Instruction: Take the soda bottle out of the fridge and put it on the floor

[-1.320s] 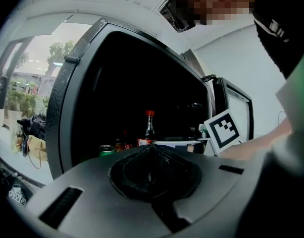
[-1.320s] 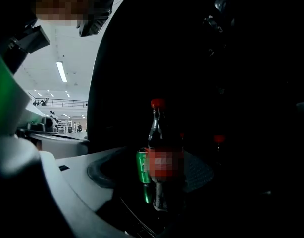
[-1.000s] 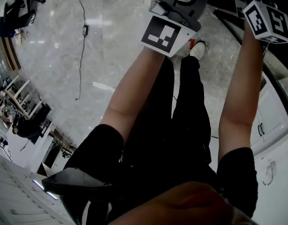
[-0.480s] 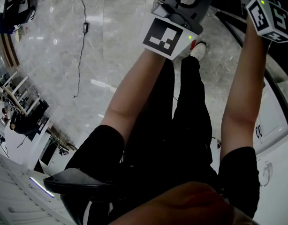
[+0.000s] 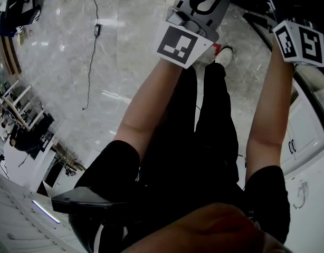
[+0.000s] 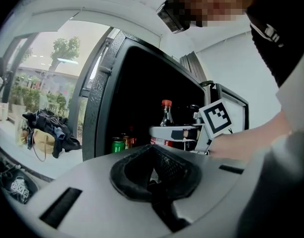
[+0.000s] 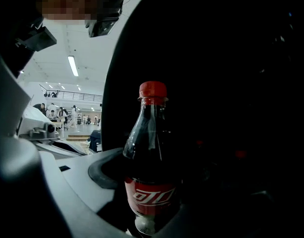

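Dark fridge (image 6: 142, 93) int.: right gripper (image 7: 149, 209) clamps glossy red-capped soda bottle (image 7: 151, 152).

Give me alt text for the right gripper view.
A dark plastic soda bottle with a red cap and red label is held upright between the grey jaws of the right gripper, against the black fridge interior. A bright hall shows at left.

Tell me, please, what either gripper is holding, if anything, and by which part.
The right gripper holds the soda bottle by its red-labelled lower body. The left gripper holds nothing; its jaws are together.
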